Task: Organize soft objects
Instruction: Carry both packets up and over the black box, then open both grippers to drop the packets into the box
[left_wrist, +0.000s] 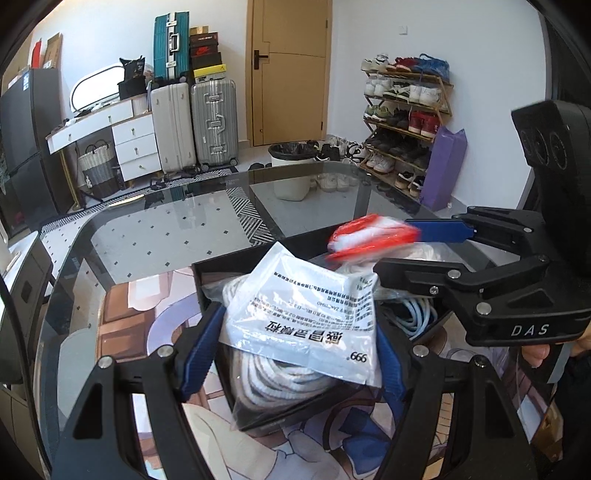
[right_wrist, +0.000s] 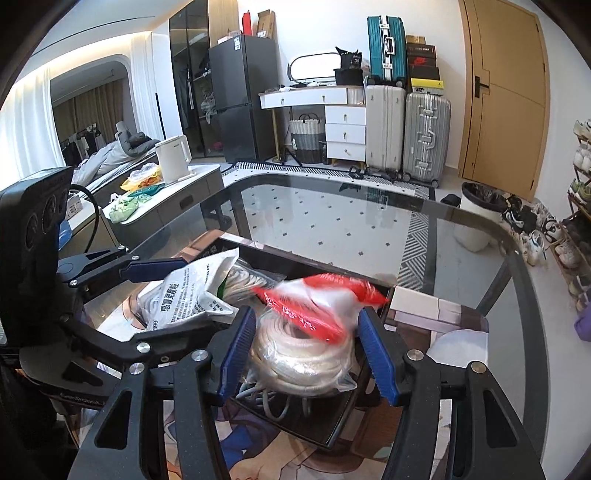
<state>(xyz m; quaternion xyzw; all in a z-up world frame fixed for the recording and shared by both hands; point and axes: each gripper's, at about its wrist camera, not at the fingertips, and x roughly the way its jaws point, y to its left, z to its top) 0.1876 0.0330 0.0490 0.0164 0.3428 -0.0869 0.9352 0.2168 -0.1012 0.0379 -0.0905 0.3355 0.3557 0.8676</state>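
The black open-topped box sits on the glass-topped table, over a printed cartoon mat; everything below is placed from that box.

At the box's left part, the left gripper has its blue-padded fingers closed against the two sides of a white foil sachet with black printed text, pinching it just above the box. Beneath the sachet, inside the box, lies a coil of white rope in a clear plastic bag. A pale blue cord lies in the box further right.

Over the box's right part, the right gripper has its fingers spread wide, one on each side of a second bagged coil of off-white rope, not pressing it. A red and white packet, blurred, lies on top of that coil, between the fingers; whether either finger touches it cannot be told. In the left wrist view the same packet shows at the tip of the right gripper.
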